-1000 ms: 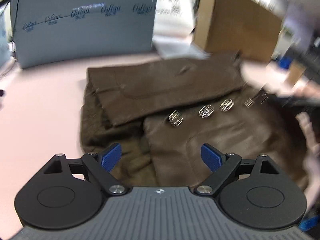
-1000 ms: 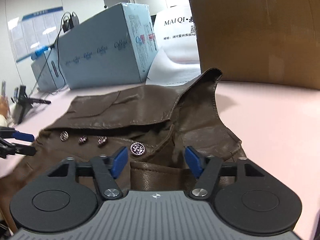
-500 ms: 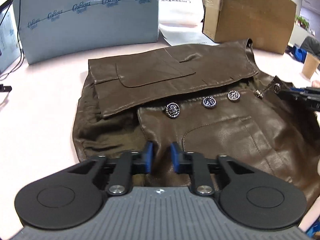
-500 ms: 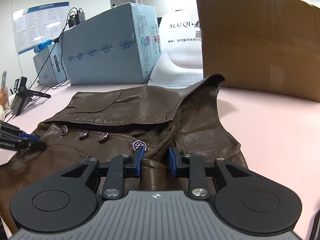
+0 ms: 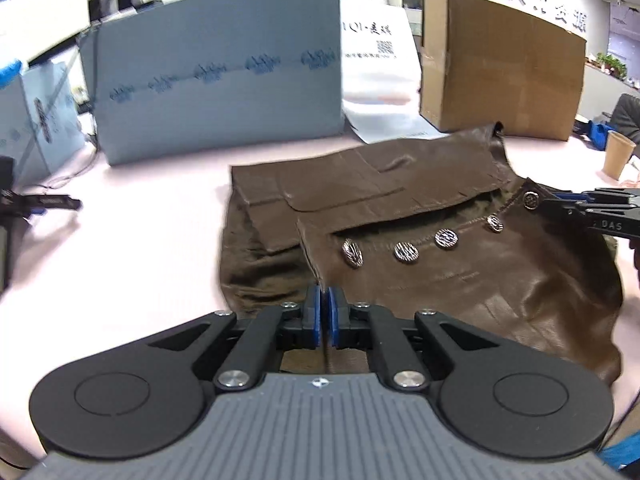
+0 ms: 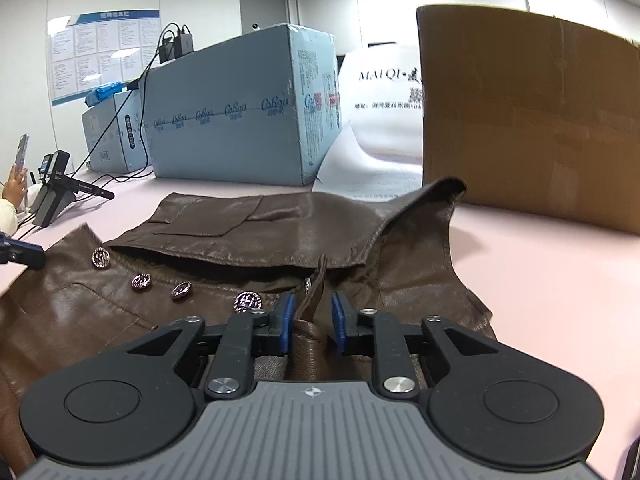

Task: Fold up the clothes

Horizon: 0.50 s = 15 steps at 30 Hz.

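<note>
A brown leather jacket [image 5: 460,276] with a row of metal buttons [image 5: 405,252] lies partly folded on the pink table [image 5: 140,240]. My left gripper [image 5: 325,312] is shut on the jacket's near front edge, which is lifted slightly. In the right wrist view the jacket [image 6: 100,320] spreads to the left, its collar [image 6: 432,204] standing up. My right gripper [image 6: 312,320] is shut on a thick fold of leather near the collar, with the blue pads [image 6: 285,322] pressing its sides. The right gripper [image 5: 592,208] also shows at the jacket's right edge in the left wrist view.
A blue-grey carton [image 5: 216,76], a white printed bag [image 5: 380,68] and a cardboard box [image 5: 500,68] stand behind the jacket. A paper cup [image 5: 618,156] sits far right. A black stand with cables [image 6: 56,192] and a person's hand holding a phone [image 6: 18,176] are at the left.
Both grippers went from open to shut on the jacket. The left one has lifted the front edge, and the view has pulled back and up.
</note>
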Motion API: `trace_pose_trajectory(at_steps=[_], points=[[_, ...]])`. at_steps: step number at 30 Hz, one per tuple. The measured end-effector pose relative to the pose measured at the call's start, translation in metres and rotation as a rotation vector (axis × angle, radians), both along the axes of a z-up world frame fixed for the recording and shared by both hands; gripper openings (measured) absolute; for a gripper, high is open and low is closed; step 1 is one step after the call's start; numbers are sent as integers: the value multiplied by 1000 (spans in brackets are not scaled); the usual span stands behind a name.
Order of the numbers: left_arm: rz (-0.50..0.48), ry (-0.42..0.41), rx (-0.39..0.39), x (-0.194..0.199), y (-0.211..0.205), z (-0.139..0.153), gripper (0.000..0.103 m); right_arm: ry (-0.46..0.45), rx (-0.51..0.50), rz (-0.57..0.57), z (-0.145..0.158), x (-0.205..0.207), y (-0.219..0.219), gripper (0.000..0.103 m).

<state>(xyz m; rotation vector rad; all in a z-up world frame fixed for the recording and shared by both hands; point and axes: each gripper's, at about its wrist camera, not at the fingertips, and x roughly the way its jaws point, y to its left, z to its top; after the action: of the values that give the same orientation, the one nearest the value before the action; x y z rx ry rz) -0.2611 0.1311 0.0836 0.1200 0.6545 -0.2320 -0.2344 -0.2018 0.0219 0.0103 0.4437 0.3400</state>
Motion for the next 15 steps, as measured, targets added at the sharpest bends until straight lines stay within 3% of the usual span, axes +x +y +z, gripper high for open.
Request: trace_pose_trajectory(at_steps=[7,15], points=[[75,82,-52,35,18,-29,2,56,-38,-92,-7,26,6,12],[138,54,-47,33,35,-34,1,82,-10,-125,-11,41,5,12]])
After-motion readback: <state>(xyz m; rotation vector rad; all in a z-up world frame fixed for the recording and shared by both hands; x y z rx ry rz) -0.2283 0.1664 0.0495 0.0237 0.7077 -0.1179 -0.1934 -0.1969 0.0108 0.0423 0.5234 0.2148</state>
